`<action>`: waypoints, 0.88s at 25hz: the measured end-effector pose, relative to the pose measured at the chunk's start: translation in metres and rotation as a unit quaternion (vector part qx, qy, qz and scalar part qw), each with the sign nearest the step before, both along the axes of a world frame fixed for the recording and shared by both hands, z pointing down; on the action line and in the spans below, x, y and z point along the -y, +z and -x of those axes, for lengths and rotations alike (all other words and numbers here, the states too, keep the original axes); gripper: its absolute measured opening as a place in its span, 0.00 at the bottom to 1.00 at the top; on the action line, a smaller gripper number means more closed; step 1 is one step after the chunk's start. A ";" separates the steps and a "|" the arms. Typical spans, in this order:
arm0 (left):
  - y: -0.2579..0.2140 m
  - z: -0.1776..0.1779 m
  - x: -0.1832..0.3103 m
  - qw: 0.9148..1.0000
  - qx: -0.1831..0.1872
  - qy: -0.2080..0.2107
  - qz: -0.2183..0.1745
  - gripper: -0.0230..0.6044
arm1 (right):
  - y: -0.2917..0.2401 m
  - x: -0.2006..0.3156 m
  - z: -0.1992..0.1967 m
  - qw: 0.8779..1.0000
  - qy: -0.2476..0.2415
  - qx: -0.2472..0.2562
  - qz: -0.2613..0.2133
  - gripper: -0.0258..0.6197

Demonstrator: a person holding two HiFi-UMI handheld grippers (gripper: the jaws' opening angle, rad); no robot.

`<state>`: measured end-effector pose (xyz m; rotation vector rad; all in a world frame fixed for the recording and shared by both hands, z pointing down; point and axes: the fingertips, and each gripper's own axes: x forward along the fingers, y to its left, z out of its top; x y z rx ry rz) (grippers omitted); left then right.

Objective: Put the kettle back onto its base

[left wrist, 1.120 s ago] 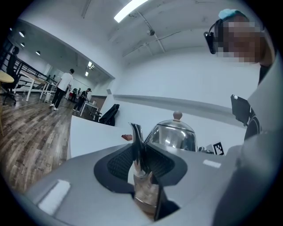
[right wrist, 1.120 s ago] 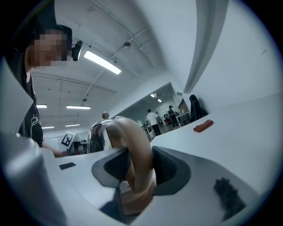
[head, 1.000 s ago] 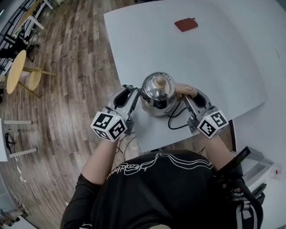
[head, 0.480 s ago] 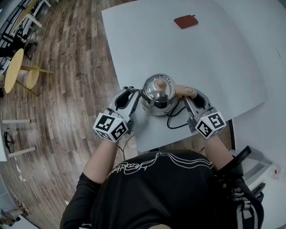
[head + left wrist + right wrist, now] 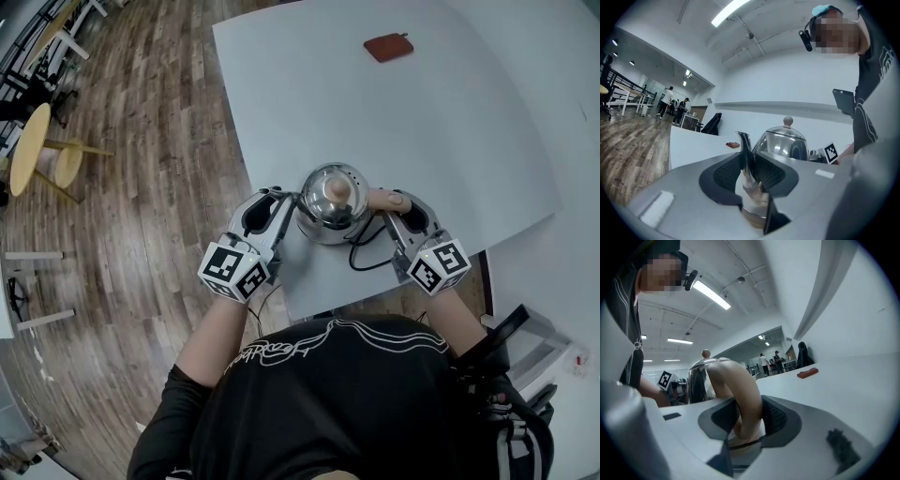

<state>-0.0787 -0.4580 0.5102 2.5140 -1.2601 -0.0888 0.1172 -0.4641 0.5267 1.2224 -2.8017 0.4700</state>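
Observation:
A shiny steel kettle (image 5: 330, 202) with a wooden lid knob stands near the front edge of the white table (image 5: 422, 122). My left gripper (image 5: 286, 208) is shut on its thin spout (image 5: 745, 150), which runs up between the pads. On the other side my right gripper (image 5: 389, 211) is shut on the pale wooden handle (image 5: 740, 390). A black cord (image 5: 361, 258) loops out from under the kettle toward the table edge. The base is hidden beneath the kettle body, and I cannot tell whether the kettle rests on it.
A small red pouch (image 5: 388, 47) lies at the far side of the table. The table's left edge passes close by my left gripper, with wooden floor beyond. A round wooden side table (image 5: 33, 150) stands far left. People stand in the distant room.
The kettle looks slightly smaller and lower between the grippers than a second ago. Both grips on spout and handle are the same.

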 end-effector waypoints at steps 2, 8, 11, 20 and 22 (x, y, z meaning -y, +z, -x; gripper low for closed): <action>-0.001 0.000 0.000 1.000 -0.001 -0.005 0.000 0.20 | 0.000 0.001 0.000 1.000 0.001 0.001 0.004 0.25; 0.002 0.004 -0.004 0.999 -0.017 -0.017 0.028 0.29 | -0.001 -0.002 -0.004 1.000 0.017 0.003 0.018 0.30; 0.005 0.007 -0.012 0.999 -0.019 -0.019 0.041 0.38 | 0.002 -0.012 -0.008 0.999 0.023 -0.005 0.025 0.35; -0.016 0.001 -0.074 0.997 -0.026 -0.003 0.075 0.30 | -0.045 -0.082 -0.018 0.999 0.036 0.002 0.021 0.37; -0.031 -0.005 -0.097 0.997 -0.022 0.019 0.073 0.13 | -0.066 -0.110 -0.003 1.000 0.010 0.007 0.015 0.37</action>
